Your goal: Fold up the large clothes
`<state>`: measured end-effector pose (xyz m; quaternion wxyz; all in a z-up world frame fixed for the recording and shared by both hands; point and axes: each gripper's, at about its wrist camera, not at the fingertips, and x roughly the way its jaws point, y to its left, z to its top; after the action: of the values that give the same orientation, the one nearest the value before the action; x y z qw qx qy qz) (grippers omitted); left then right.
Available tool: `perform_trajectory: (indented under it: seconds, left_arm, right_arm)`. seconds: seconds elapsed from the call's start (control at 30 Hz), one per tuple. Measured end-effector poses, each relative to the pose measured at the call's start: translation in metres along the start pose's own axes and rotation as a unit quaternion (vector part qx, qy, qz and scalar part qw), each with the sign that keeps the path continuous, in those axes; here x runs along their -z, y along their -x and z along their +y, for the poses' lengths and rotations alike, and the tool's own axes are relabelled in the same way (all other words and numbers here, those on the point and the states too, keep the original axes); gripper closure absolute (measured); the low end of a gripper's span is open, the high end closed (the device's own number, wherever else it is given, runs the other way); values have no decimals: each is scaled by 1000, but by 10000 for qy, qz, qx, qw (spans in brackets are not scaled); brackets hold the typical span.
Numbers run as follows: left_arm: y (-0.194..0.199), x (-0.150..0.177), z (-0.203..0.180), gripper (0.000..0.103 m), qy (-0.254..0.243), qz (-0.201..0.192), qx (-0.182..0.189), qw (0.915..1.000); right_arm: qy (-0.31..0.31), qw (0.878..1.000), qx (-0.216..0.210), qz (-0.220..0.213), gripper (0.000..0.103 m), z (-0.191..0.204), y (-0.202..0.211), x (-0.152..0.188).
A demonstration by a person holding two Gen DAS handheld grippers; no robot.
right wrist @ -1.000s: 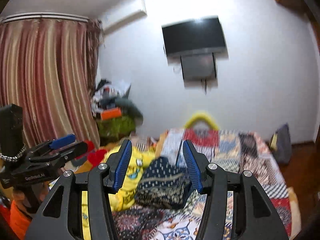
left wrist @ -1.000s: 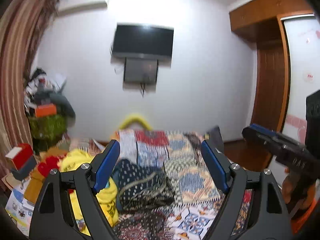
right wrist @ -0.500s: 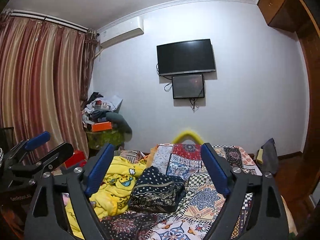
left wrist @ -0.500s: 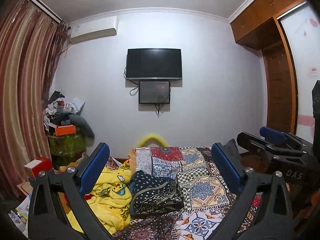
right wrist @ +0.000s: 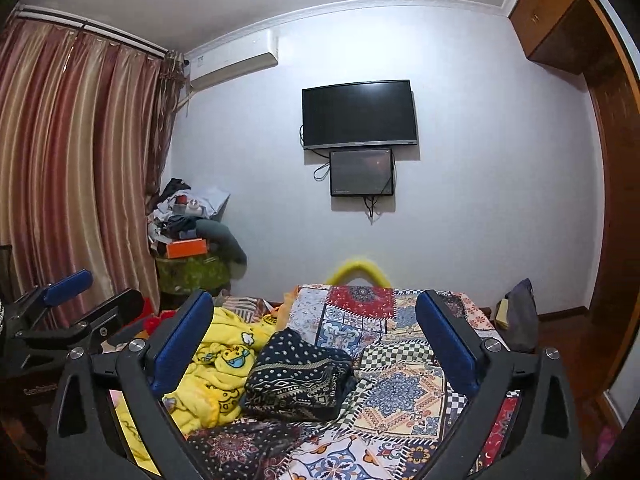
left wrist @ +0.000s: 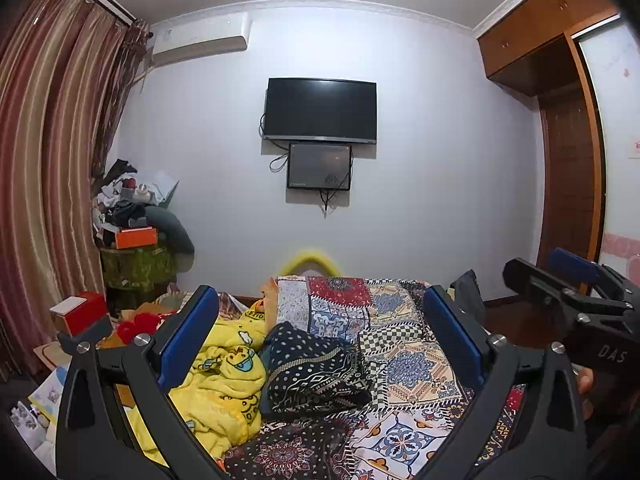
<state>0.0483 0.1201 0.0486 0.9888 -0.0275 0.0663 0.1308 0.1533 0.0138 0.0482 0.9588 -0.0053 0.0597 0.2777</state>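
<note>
A dark navy patterned garment (left wrist: 316, 372) lies bunched on the bed, also in the right wrist view (right wrist: 298, 374). A crumpled yellow cartoon-print blanket (left wrist: 218, 384) lies to its left, also in the right wrist view (right wrist: 212, 368). My left gripper (left wrist: 318, 336) is open and empty, held above the near end of the bed. My right gripper (right wrist: 314, 340) is open and empty beside it; it shows at the right edge of the left wrist view (left wrist: 576, 292). The left gripper shows at the left of the right wrist view (right wrist: 72, 304).
The bed has a patchwork cover (left wrist: 404, 356). A cluttered green stand (left wrist: 136, 264) stands by the striped curtain (left wrist: 48, 184). A TV (left wrist: 320, 110) hangs on the far wall. A wooden wardrobe (left wrist: 568, 184) is at the right. A dark bag (right wrist: 520, 316) sits right of the bed.
Both grippers have opened wider and tilted upward, so more wall and ceiling show. The clothes on the bed have not moved.
</note>
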Motion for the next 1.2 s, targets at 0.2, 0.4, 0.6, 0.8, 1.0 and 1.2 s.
perform_trajectory:
  seconds: [0.2,0.4,0.6,0.8,1.0,1.2]
  left_arm:
    - [-2,2,4,1,22,31,-68,10000]
    - [-4,2,8,1,38,49,-68,10000]
    - [-6,2,11,1,101,82,-127,9998]
    - [-6,3,11,0,129,91,-109,9998]
    - [-5,3,11,1,110,80,-101,9999]
    - [-6,3,10,1,93,110,-58,9999]
  right_arm:
    - [9,10000,41,74,2,-1,2,0]
    - [-43,9999,64,85,2,-5,5,-3]
    - [-57,9999,79,101,2,-7,7,-3]
    - [-55,9999,82,107,2,-8,9,-4]
    - [-45,9999,96,106,2,-10,10,-6]
    - [-62,9999,79,106,2,-10,9,-8]
